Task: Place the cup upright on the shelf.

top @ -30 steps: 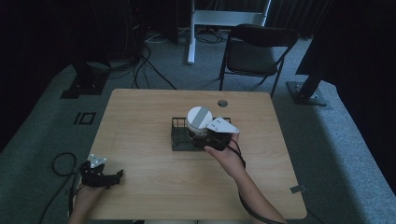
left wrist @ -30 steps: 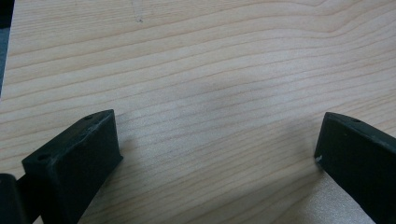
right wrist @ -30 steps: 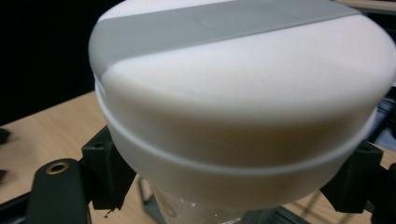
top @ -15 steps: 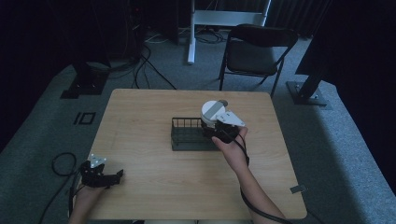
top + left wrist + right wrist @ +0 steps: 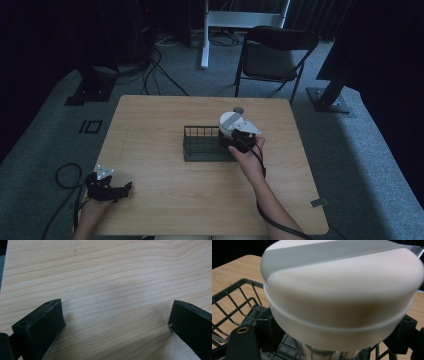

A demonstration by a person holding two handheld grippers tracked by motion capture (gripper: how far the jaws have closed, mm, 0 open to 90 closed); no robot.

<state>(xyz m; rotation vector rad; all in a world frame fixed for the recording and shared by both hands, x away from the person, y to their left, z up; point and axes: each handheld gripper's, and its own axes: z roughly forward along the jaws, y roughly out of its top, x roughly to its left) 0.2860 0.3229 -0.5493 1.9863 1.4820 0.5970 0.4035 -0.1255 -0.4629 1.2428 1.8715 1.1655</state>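
A white round container (image 5: pixel 230 121) with a grey band on top hangs over the right end of a black wire rack (image 5: pixel 202 145) in the middle of the table. My right gripper (image 5: pixel 236 139) is shut on it from the near side. In the right gripper view the white container (image 5: pixel 339 290) looms large, clamped low down between both black jaws of the right gripper (image 5: pixel 337 342), with the rack's wires (image 5: pixel 234 305) beneath and to the left. My left gripper (image 5: pixel 120 189) rests at the table's front left corner. The left gripper (image 5: pixel 115 315) stands open over bare wood.
The wooden table (image 5: pixel 150 125) stands on grey carpet. A small dark round thing (image 5: pixel 238 110) lies on the table just beyond the rack. A black folding chair (image 5: pixel 272 55) stands behind the far edge, with stand bases and cables on the floor.
My right gripper has carried the white container from over the rack's middle to its right end, then lowered it slightly. The left gripper has stayed still.
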